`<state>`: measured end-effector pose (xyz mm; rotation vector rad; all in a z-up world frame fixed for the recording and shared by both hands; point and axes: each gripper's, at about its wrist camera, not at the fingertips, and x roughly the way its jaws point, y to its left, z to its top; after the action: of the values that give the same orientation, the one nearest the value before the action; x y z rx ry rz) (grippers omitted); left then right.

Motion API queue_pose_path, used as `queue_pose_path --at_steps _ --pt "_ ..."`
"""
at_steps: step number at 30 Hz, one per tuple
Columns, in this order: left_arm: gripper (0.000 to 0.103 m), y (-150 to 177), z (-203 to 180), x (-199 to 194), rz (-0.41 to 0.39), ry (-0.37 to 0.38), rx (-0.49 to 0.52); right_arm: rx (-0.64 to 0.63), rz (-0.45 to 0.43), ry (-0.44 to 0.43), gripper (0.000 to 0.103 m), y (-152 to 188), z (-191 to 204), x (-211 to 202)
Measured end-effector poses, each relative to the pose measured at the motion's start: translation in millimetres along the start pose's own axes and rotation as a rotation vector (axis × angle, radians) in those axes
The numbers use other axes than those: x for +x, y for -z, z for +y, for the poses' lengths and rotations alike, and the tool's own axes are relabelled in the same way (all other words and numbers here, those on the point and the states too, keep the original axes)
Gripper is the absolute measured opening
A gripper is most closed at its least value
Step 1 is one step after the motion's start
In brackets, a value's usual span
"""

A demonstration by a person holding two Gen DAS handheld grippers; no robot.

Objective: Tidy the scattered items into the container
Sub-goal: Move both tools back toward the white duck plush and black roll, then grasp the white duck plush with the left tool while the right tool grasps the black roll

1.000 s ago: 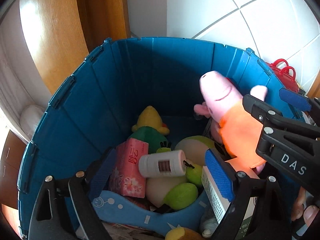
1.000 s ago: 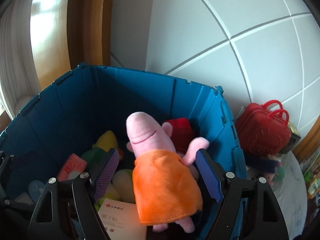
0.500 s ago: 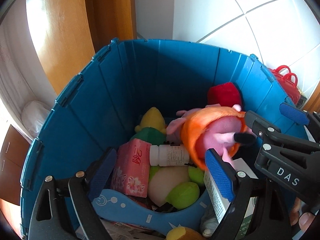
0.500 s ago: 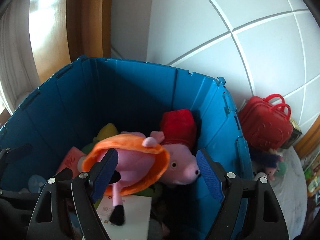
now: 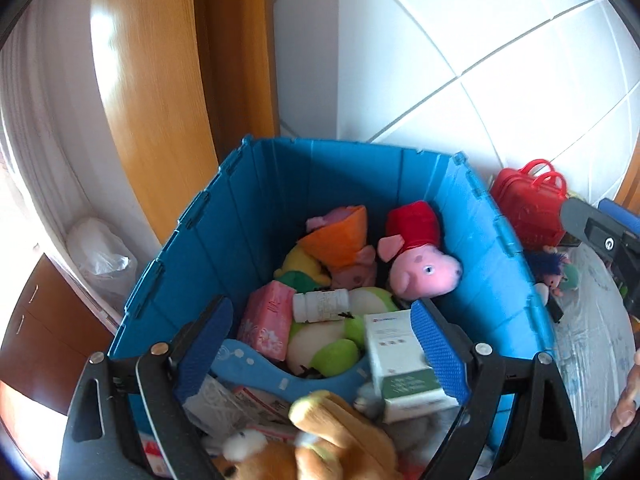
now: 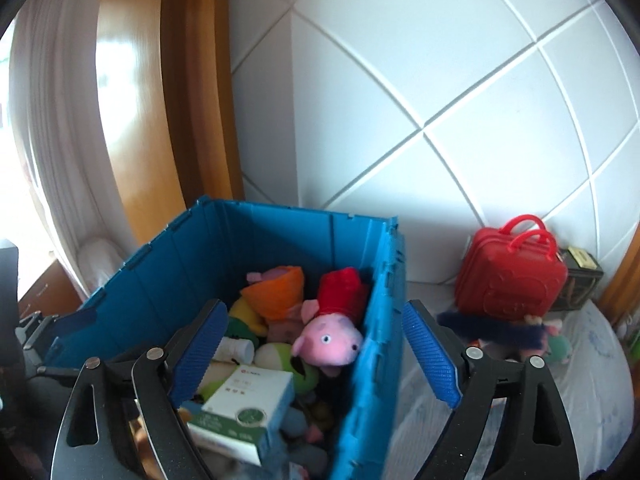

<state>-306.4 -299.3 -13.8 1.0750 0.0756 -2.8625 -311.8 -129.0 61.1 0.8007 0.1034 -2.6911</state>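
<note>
**A:** Blue crate (image 5: 248,240), stuffed already. Where did the orange-dressed pig plush (image 5: 340,236) end up?

**B:** Inside, upside down near the far wall, its skirt flared over the yellow plush (image 5: 298,262), just beside the red-dressed pig plush (image 5: 420,264). So that drop is done.

**A:** And the 2 grippers?

**B:** Both empty. The right gripper (image 6: 316,354) has just been opening, and its jaws stand wide with nothing between the pads; from its own camera it straddles the crate's near right wall. The left gripper (image 5: 320,352) has also been opening and is spread wide above the white box (image 5: 404,364) and pink tissue pack (image 5: 266,326), gripping neither.

**A:** What is the step now, then?

**B:** My reading: clear the crate and go for another stray. A dark blue furry toy (image 6: 492,330) and small plush figures (image 6: 554,340) lie on the white bed cover in front of the red toy suitcase (image 6: 508,276), well outside the container.

**A:** Any advice?

**B:** Keep the jaws spread and lift above the rim before swinging right, so a finger does not hook the wall. Take 1 soft toy by its body, not by loose fur, and drop it toward the emptier far left side.
</note>
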Motion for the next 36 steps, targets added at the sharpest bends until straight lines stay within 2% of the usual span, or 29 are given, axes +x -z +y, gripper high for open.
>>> queue_pose_path --at_steps 4,9,10,16,20,25,31,34,36 --pt "0.098 15 -49 -39 -0.054 0.036 -0.004 0.025 -0.034 -0.019 0.097 19 -47 -36" --pt "0.099 37 -138 -78 -0.145 0.068 0.003 0.018 -0.058 0.012 0.102 56 -129 -80" --pt "0.103 42 -156 -82 -0.155 0.080 0.002 0.011 -0.061 0.024 0.102 65 -147 -88" --pt "0.103 68 -281 -78 -0.153 0.161 0.033 0.020 -0.026 0.102 0.102 114 -270 -117" --pt "0.103 76 -344 -58 -0.134 0.165 0.079 0.092 0.023 0.152 0.102 139 -344 -124" --pt "0.103 84 -391 -22 -0.086 0.177 0.124 0.189 0.057 0.201 0.102 168 -413 -129" --pt "0.103 96 -424 44 -0.026 0.224 0.152 0.209 0.119 0.218 0.102 189 -450 -95" --pt "0.103 106 -440 88 -0.009 0.201 0.167 0.200 0.121 0.208 0.102 202 -462 -66" --pt "0.103 115 -451 124 0.032 0.203 0.174 0.210 0.149 0.194 0.102 215 -471 -36"
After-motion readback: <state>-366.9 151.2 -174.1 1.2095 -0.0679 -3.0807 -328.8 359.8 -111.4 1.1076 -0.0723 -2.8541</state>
